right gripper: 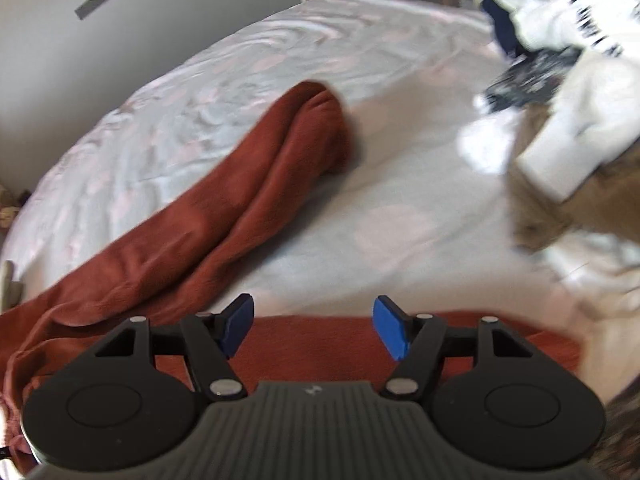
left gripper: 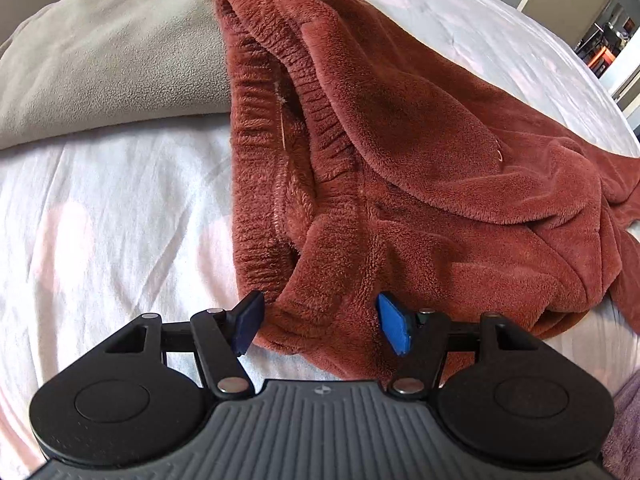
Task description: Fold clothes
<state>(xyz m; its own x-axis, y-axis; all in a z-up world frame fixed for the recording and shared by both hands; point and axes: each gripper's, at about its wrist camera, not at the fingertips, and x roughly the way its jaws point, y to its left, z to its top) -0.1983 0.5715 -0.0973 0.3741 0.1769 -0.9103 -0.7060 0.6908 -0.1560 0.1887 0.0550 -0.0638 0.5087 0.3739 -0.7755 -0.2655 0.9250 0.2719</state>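
Nearest the left wrist camera, the left gripper (left gripper: 322, 326) shows its ribbed grey body, two round black hubs and black linkages ending in flat blue pads. Its fingers (left gripper: 394, 330) stand wide apart, and a rounded lump of the rust-red fleece garment (left gripper: 400, 152) lies in the gap between them; the pads do not press on the fabric.

The garment is thick and plush, with a deep soft pile. It lies crumpled on the bed (left gripper: 100, 220), whose white sheet is finely creased and carries faint pink patches. On the garment's left side runs a ribbed, gathered elastic band (left gripper: 256, 152), folded over so that the opening gapes and shows the inside. To the right of that band, smooth fleece folds overlap in broad rounded flaps that trail off toward the frame's right edge. Left of the garment and further back sits a beige pillow (left gripper: 112, 60) with a soft suede-like surface; the garment's far end leans against it.

In the right wrist view, which is blurred, the right gripper (right gripper: 314, 328) also has its fingers (right gripper: 390, 332) spread wide with nothing clamped; a flat strip of the same red fleece lies beneath them. From there a long tubular part of the garment (right gripper: 280, 168) stretches away across the sheet, ending in a rounded cuff. Further right of the garment, well apart from it, lies a heap of other clothes (right gripper: 568, 80): white, dark-patterned and brown fabrics piled loosely.
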